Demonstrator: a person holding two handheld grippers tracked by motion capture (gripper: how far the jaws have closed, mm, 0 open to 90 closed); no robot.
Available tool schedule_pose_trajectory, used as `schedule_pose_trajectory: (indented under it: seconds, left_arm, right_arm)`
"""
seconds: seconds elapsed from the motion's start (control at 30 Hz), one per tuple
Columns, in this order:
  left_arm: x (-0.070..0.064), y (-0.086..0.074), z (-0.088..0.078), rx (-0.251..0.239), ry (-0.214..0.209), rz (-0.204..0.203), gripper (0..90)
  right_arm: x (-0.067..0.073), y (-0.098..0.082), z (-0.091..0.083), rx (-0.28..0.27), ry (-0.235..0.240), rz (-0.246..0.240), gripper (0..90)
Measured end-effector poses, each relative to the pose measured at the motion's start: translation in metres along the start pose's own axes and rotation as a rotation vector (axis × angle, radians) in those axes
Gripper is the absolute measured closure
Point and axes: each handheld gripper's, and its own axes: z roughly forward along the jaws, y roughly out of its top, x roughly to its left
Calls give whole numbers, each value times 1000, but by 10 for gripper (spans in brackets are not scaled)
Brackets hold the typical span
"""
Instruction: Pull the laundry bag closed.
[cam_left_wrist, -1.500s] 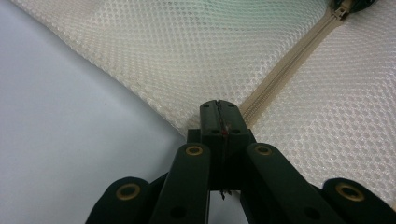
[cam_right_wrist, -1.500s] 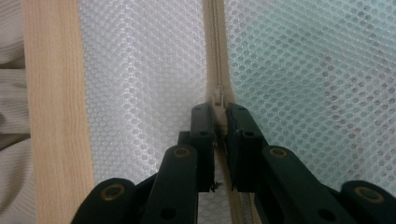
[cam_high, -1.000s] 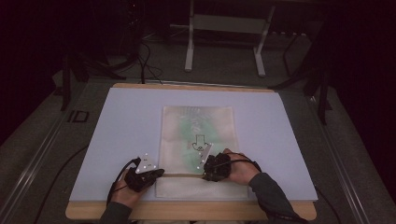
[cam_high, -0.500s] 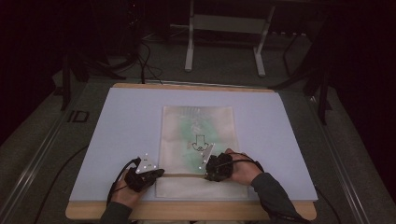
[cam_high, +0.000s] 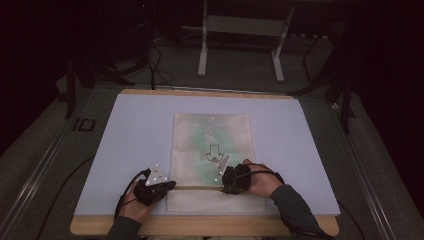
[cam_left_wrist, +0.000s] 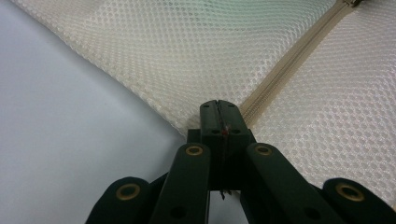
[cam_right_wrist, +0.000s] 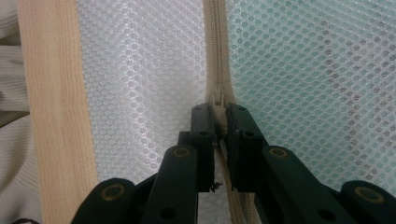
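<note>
A cream mesh zipper bag (cam_high: 212, 140) with a green printed sheet inside lies flat in the middle of the white mat. Its zipper (cam_high: 197, 188) runs across near the bag's front end. My left gripper (cam_high: 171, 185) is at the bag's left edge, where the zipper ends. In the left gripper view its jaws (cam_left_wrist: 217, 109) are pressed together on that mesh edge (cam_left_wrist: 187, 122). My right gripper (cam_high: 224, 185) sits over the zipper's right part. In the right gripper view the gripper (cam_right_wrist: 218, 119) is shut on the beige zipper pull (cam_right_wrist: 217, 99), with the zipper tape (cam_right_wrist: 215, 42) running straight ahead.
The white mat (cam_high: 130, 130) covers a wooden table whose front edge (cam_high: 200, 227) lies just behind my hands. A metal stand (cam_high: 240, 25) and cables (cam_high: 155, 65) are on the dark floor beyond the table. Pale clothing (cam_right_wrist: 9, 140) shows past the wooden edge (cam_right_wrist: 51, 116).
</note>
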Motion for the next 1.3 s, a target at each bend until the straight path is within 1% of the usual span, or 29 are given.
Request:
schedule_pose_trajectory:
  seconds: [0.17, 0.2, 0.23, 0.33, 0.47, 0.67, 0.8, 1.03, 1.13, 1.17, 1.3]
  left_arm:
    - [0, 0, 0, 0, 2, 1, 897]
    - [0, 0, 0, -1, 1, -1, 897]
    - [0, 0, 0, 0, 0, 0, 897]
    - [0, 0, 0, 0, -1, -1, 897]
    - [0, 0, 0, 0, 0, -1, 897]
    - [0, 0, 0, 0, 0, 0, 897]
    - [0, 0, 0, -1, 0, 0, 897]
    - [0, 0, 0, -1, 0, 0, 897]
    - [0, 0, 0, 0, -1, -1, 897]
    - [0, 0, 0, 0, -1, 0, 897]
    - [0, 0, 0, -1, 0, 0, 897]
  right_arm:
    - [0, 0, 0, 1, 0, -2, 822]
    - [0, 0, 0, 12, 0, -3, 822]
    - [0, 0, 0, 12, 0, -3, 822]
    - [0, -4, -2, 16, 1, 1, 823]
    - [-1, -6, -3, 3, 4, 6, 823]
    - [-1, -5, -2, 23, 4, -3, 823]
    - [-1, -6, -3, 12, 6, 2, 823]
    - [0, -7, -4, 20, 5, 0, 822]
    - [-1, -8, -4, 15, 5, -1, 823]
    - [-1, -8, -4, 29, 3, 1, 823]
    - [-1, -9, -5, 24, 5, 3, 822]
